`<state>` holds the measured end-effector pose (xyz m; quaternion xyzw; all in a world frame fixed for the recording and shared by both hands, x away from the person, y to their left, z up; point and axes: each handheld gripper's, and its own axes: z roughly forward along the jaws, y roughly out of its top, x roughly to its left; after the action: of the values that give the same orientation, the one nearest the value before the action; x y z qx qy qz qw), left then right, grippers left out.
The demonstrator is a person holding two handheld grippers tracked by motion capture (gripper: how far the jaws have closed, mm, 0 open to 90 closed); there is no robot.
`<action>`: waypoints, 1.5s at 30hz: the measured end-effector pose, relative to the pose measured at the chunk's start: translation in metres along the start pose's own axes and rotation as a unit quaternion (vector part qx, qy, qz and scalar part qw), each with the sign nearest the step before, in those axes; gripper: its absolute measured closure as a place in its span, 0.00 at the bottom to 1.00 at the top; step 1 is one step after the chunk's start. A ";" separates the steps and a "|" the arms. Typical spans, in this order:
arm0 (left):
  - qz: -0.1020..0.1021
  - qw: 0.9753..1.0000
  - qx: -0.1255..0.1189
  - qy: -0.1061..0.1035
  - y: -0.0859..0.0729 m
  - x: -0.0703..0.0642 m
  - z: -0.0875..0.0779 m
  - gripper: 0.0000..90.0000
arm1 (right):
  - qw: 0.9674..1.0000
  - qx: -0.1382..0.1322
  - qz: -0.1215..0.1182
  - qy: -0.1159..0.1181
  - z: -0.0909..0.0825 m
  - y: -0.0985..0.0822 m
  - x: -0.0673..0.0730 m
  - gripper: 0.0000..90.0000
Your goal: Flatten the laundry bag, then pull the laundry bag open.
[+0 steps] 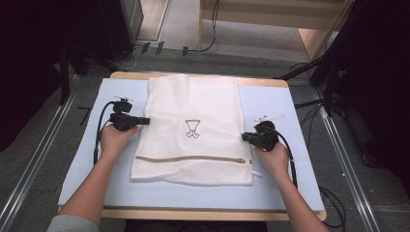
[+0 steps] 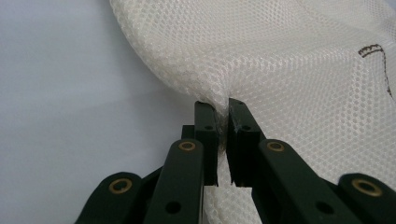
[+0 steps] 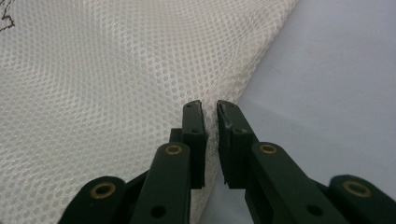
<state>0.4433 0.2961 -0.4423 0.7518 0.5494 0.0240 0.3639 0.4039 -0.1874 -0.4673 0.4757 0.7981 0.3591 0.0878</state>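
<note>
A white mesh laundry bag (image 1: 193, 101) lies flat on a pale blue mat (image 1: 270, 186), with a tan zipper (image 1: 191, 158) across its near end and a small black logo (image 1: 192, 128) in the middle. My left gripper (image 1: 145, 121) is at the bag's left edge. In the left gripper view its jaws (image 2: 223, 105) are shut on a bunched fold of the mesh (image 2: 289, 70). My right gripper (image 1: 245, 137) is at the bag's right edge. In the right gripper view its jaws (image 3: 210, 105) are pinched on the rim of the mesh (image 3: 93, 93).
The mat covers a wooden table whose front edge (image 1: 212, 214) is nearest me. A small white tag (image 1: 269, 117) lies on the mat beyond the right gripper, another (image 1: 121, 97) beyond the left. Cables and metal rails run along the floor on both sides.
</note>
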 end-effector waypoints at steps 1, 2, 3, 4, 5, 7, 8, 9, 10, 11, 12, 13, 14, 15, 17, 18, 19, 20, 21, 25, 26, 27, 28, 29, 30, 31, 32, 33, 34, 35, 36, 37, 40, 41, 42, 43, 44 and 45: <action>0.001 1.000 -0.002 0.000 0.001 0.002 0.001 0.95 | 1.000 0.000 0.004 -0.001 0.002 0.001 0.000 0.93; -0.002 1.000 -0.004 -0.002 0.002 0.003 0.001 0.95 | 1.000 -0.005 0.001 -0.002 0.003 0.002 -0.002 0.93; -0.002 1.000 -0.003 0.000 0.003 0.004 0.002 0.95 | 1.000 -0.009 0.004 -0.004 0.005 0.003 -0.003 0.93; -0.005 1.000 -0.005 0.001 0.005 0.005 0.002 0.95 | 1.000 -0.010 0.007 -0.005 0.007 0.004 -0.005 0.93; -0.003 1.000 -0.005 0.002 0.006 0.007 0.002 0.94 | 1.000 -0.010 0.011 -0.003 0.010 0.006 -0.006 0.93; -0.002 1.000 -0.009 0.006 0.009 0.008 0.004 0.94 | 1.000 -0.013 0.015 -0.002 0.014 0.010 -0.008 0.93; 0.002 1.000 -0.008 0.007 0.011 0.010 0.005 0.94 | 1.000 -0.013 0.013 -0.001 0.015 0.011 -0.009 0.93; 0.001 1.000 -0.011 0.007 0.012 0.010 0.007 0.94 | 1.000 -0.014 0.014 0.001 0.017 0.012 -0.010 0.93; 0.000 1.000 -0.013 0.006 0.012 0.012 0.008 0.94 | 1.000 -0.016 0.016 -0.001 0.018 0.014 -0.012 0.93; -0.002 1.000 -0.009 0.005 0.013 0.014 0.009 0.93 | 1.000 -0.018 0.019 0.000 0.018 0.014 -0.013 0.92; -0.004 1.000 -0.011 0.003 0.012 0.014 0.009 0.92 | 1.000 -0.020 0.022 0.003 0.020 0.014 -0.014 0.91; -0.007 1.000 -0.014 0.002 0.012 0.014 0.008 0.89 | 0.999 -0.021 0.028 0.006 0.020 0.014 -0.015 0.90; -0.008 1.000 -0.015 -0.002 0.012 0.015 0.006 0.83 | 0.999 -0.023 0.030 0.011 0.020 0.013 -0.016 0.86; -0.006 1.000 -0.016 -0.004 0.011 0.015 0.004 0.77 | 0.999 -0.022 0.030 0.011 0.019 0.013 -0.016 0.83; -0.004 1.000 -0.022 -0.008 0.010 0.014 0.000 0.68 | 0.999 -0.023 0.025 0.012 0.017 0.013 -0.016 0.78; -0.006 1.000 -0.019 -0.010 0.010 0.013 -0.003 0.64 | 0.999 -0.020 0.023 0.013 0.016 0.013 -0.015 0.76; -0.005 1.000 -0.018 -0.009 0.009 0.012 -0.005 0.62 | 0.999 -0.020 0.021 0.014 0.015 0.013 -0.016 0.74; 0.000 1.000 -0.018 -0.006 0.009 0.010 -0.007 0.59 | 1.000 -0.018 0.022 0.013 0.013 0.013 -0.015 0.72; 0.005 1.000 -0.016 -0.006 0.009 0.009 -0.010 0.57 | 0.999 -0.021 0.022 0.017 0.012 0.013 -0.015 0.71; 0.015 1.000 -0.016 -0.016 0.008 0.001 -0.018 0.51 | 0.999 -0.028 0.020 0.021 0.005 0.014 -0.013 0.66; 0.019 1.000 -0.014 -0.018 0.007 -0.001 -0.019 0.49 | 0.999 -0.027 0.021 0.022 0.003 0.015 -0.012 0.65; 0.022 1.000 -0.015 -0.016 0.007 -0.004 -0.021 0.49 | 0.999 -0.028 0.022 0.024 0.001 0.015 -0.012 0.65; 0.026 0.999 -0.017 -0.016 0.007 -0.006 -0.022 0.48 | 0.999 -0.030 0.023 0.025 -0.001 0.015 -0.011 0.64; 0.031 0.999 -0.018 -0.017 0.007 -0.008 -0.024 0.47 | 0.999 -0.031 0.022 0.027 -0.003 0.015 -0.011 0.63; 0.032 0.999 -0.019 -0.019 0.007 -0.011 -0.026 0.46 | 0.999 -0.029 0.022 0.028 -0.005 0.014 -0.010 0.63; 0.034 0.999 -0.020 -0.018 0.006 -0.013 -0.028 0.45 | 0.999 -0.029 0.017 0.029 -0.007 0.013 -0.010 0.62; 0.038 0.999 -0.022 -0.016 0.006 -0.016 -0.030 0.45 | 0.999 -0.029 0.016 0.028 -0.009 0.012 -0.010 0.61; 0.042 0.999 -0.025 -0.016 0.006 -0.018 -0.031 0.44 | 0.999 -0.028 0.016 0.030 -0.010 0.011 -0.009 0.61; 0.044 0.999 -0.025 -0.017 0.005 -0.020 -0.033 0.44 | 0.999 -0.028 0.016 0.032 -0.012 0.010 -0.009 0.61; 0.049 0.998 -0.025 -0.018 0.005 -0.023 -0.034 0.43 | 0.999 -0.028 0.017 0.033 -0.013 0.009 -0.009 0.61; 0.052 0.998 -0.025 -0.018 0.004 -0.025 -0.035 0.43 | 0.999 -0.027 0.013 0.032 -0.015 0.008 -0.008 0.61; 0.055 0.998 -0.026 -0.020 0.002 -0.028 -0.036 0.43 | 0.999 -0.026 0.010 0.033 -0.016 0.007 -0.007 0.61; 0.056 0.998 -0.028 -0.032 -0.003 -0.034 -0.038 0.42 | 0.999 -0.022 0.005 0.036 -0.021 0.004 -0.003 0.61; 0.058 0.997 -0.024 -0.032 -0.004 -0.036 -0.037 0.42 | 0.999 -0.022 0.004 0.034 -0.023 0.003 -0.002 0.62; 0.063 0.997 -0.023 -0.033 -0.005 -0.039 -0.037 0.41 | 0.999 -0.022 -0.001 0.035 -0.024 0.001 -0.001 0.62; 0.067 0.997 -0.022 -0.031 -0.005 -0.041 -0.037 0.41 | 0.999 -0.021 -0.001 0.037 -0.025 0.000 0.000 0.63; 0.068 0.997 -0.022 -0.032 -0.006 -0.043 -0.037 0.41 | 0.999 -0.019 0.001 0.037 -0.026 -0.002 0.001 0.65; 0.069 0.997 -0.022 -0.034 -0.006 -0.045 -0.037 0.41 | 0.999 -0.018 -0.001 0.037 -0.027 -0.003 0.001 0.66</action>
<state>0.4046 0.2780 -0.4022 0.7805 0.4825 0.0355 0.3960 0.3876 -0.2008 -0.4493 0.4598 0.7947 0.3906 0.0674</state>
